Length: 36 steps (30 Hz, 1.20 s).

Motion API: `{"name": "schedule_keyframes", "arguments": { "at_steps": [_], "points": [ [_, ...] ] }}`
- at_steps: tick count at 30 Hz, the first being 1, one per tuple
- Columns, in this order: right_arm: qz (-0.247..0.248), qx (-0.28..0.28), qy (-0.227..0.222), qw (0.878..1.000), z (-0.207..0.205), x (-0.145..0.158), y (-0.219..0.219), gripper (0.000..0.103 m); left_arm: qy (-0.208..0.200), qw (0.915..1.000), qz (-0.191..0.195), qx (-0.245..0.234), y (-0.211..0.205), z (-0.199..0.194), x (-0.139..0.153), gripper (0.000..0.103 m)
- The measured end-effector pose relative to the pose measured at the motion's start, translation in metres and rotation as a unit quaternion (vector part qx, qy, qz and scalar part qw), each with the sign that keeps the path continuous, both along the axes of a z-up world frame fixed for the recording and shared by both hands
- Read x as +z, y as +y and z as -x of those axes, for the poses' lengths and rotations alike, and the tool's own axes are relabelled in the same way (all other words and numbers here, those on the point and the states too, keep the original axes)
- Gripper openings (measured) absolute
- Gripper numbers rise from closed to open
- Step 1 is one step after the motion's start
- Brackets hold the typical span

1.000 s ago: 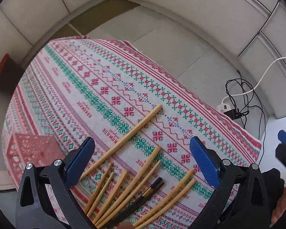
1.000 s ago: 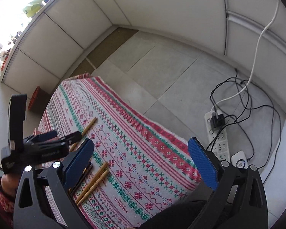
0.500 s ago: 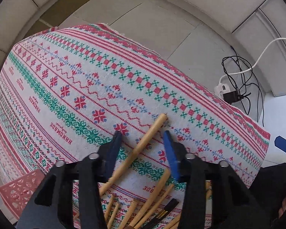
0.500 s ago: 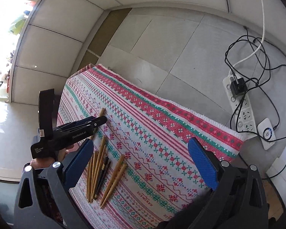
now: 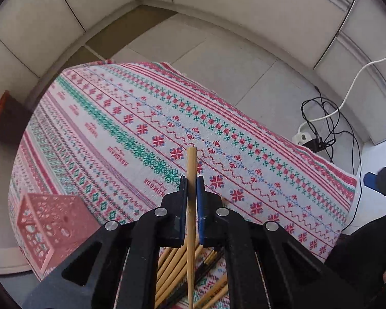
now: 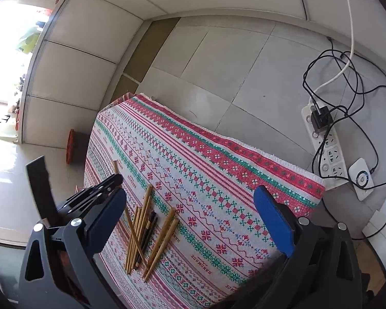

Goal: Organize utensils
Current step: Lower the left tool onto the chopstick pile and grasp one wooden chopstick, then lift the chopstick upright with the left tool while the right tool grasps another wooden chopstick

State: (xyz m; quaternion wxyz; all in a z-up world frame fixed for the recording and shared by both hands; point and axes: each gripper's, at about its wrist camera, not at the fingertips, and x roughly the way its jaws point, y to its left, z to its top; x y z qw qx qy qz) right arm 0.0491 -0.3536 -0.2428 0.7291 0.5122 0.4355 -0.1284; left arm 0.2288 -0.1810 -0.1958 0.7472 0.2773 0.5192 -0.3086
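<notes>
Left wrist view, far left: a pink perforated plastic basket (image 5: 47,228) stands on the near-left corner of the patterned tablecloth (image 5: 110,118). Beyond the cloth's left edge, a dark box with a red-orange rim (image 5: 5,119) sits on the floor.

Centre: the left gripper (image 5: 192,189) is clamped on a single bamboo chopstick (image 5: 191,170). Blue pads press both sides of the stick; its blunt end pokes out past the fingertips, and the shaft runs back between the black fingers toward the camera. The held stick is raised above the cloth.

Below and behind the jaws: the remaining chopsticks (image 5: 172,270) lie in a loose bundle on the cloth, bamboo ones with a few dark ones mixed in.

Right: a tangle of black cables and a white power strip (image 5: 305,136) lie on the tiled floor beyond the cloth's edge.

Right wrist view: the right gripper (image 6: 193,221) is spread wide, blue pads (image 6: 272,221) well apart, nothing between them. It hangs above the near side of the cloth. The chopstick pile (image 6: 144,234) lies between and ahead of its fingers, nearer the left one. The left gripper shows at the left edge, the stick tip jutting from it.
</notes>
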Motion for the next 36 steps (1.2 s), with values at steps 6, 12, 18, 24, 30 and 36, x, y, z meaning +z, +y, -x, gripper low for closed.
{"name": "schedule_keyframes", "arguments": {
  "at_steps": [6, 12, 18, 24, 30, 36],
  "points": [
    [0.036, 0.02, -0.01, 0.999, -0.003, 0.011, 0.014, 0.096, -0.057, 0.9912, 0.099, 0.067, 0.056, 0.052, 0.07, 0.006],
    [0.105, 0.045, 0.005, 0.993, -0.001, 0.025, 0.03, 0.096, -0.148, 0.9571, 0.196, 0.153, 0.122, 0.114, 0.134, 0.006],
    [0.128, 0.094, 0.064, 0.985, -0.006, 0.016, 0.053, 0.096, -0.269, 0.9047, 0.273, 0.186, 0.162, 0.188, 0.195, 0.006],
    [0.067, 0.108, 0.125, 0.984, -0.017, -0.02, 0.091, 0.082, -0.32, 0.8651, 0.327, 0.206, 0.201, 0.238, 0.221, 0.006],
    [0.055, 0.108, 0.149, 0.981, -0.04, -0.032, 0.116, 0.055, -0.336, 0.8476, 0.355, 0.207, 0.222, 0.25, 0.223, 0.006],
    [0.054, 0.08, 0.178, 0.979, -0.061, -0.045, 0.12, 0.048, -0.33, 0.844, 0.372, 0.2, 0.238, 0.246, 0.215, 0.006]
  ]
}}
